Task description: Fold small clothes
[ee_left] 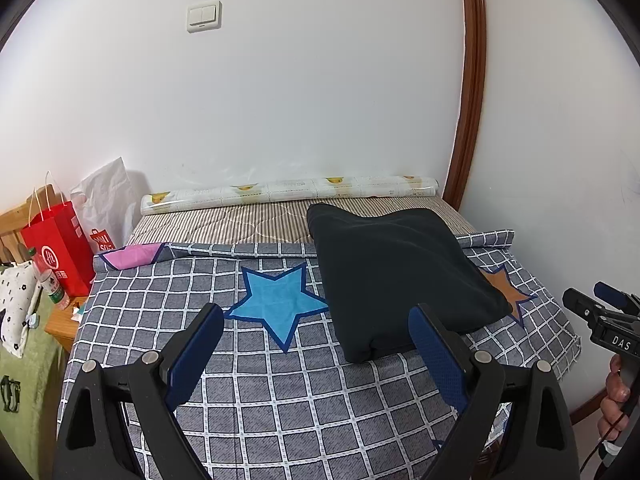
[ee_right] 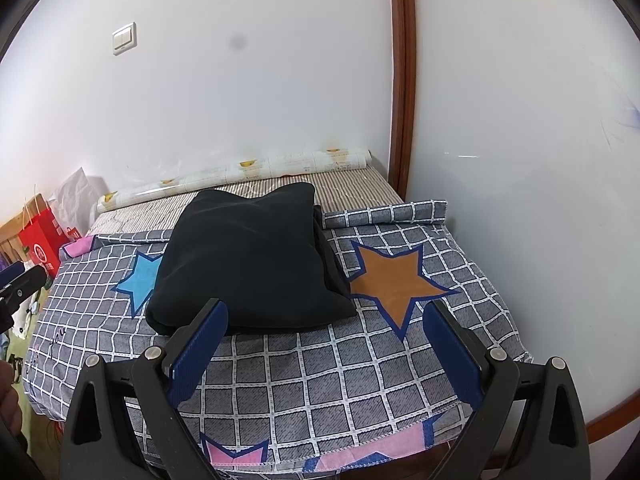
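Observation:
A dark navy garment [ee_left: 396, 276] [ee_right: 248, 264] lies folded into a thick rectangle on the grey checked bedsheet [ee_left: 256, 392] [ee_right: 320, 380], between a blue star and an orange star. My left gripper [ee_left: 316, 324] hovers open just in front of the garment's near left corner, with nothing between its blue pads. My right gripper [ee_right: 326, 320] is open too, near the garment's front right corner, holding nothing. At the right edge of the left wrist view the right gripper [ee_left: 600, 304] shows, held by a hand.
A patterned roll [ee_left: 288, 194] [ee_right: 240, 176] lies against the white wall at the back. A red paper bag [ee_left: 60, 252], a white bag and a bottle stand left of the bed. A brown wooden door frame [ee_left: 472, 92] rises at the right.

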`<state>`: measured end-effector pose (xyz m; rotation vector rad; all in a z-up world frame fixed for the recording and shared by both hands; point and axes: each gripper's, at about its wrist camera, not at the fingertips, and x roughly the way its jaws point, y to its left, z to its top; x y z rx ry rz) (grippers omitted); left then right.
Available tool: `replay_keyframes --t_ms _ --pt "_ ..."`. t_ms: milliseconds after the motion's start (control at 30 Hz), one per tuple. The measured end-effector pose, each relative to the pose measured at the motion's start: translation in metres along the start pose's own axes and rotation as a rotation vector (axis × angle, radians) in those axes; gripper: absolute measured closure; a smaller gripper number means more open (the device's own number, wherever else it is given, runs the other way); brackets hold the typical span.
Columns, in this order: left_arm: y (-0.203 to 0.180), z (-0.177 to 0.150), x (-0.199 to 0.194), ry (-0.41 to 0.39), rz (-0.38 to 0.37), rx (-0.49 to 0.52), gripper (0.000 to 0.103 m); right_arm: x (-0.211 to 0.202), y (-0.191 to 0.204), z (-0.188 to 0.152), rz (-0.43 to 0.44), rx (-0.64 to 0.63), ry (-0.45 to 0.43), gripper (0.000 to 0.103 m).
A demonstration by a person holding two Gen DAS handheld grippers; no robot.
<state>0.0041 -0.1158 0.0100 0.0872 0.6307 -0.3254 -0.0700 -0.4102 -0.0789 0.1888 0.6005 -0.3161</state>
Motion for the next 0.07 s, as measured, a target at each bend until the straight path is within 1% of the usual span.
replay_keyframes --t_ms 67 --pt "-0.0009 -0.0002 0.0000 0.001 -0.013 0.003 0.009 -0.0003 -0.0006 0.0000 0.002 0.002 0.000 0.006"
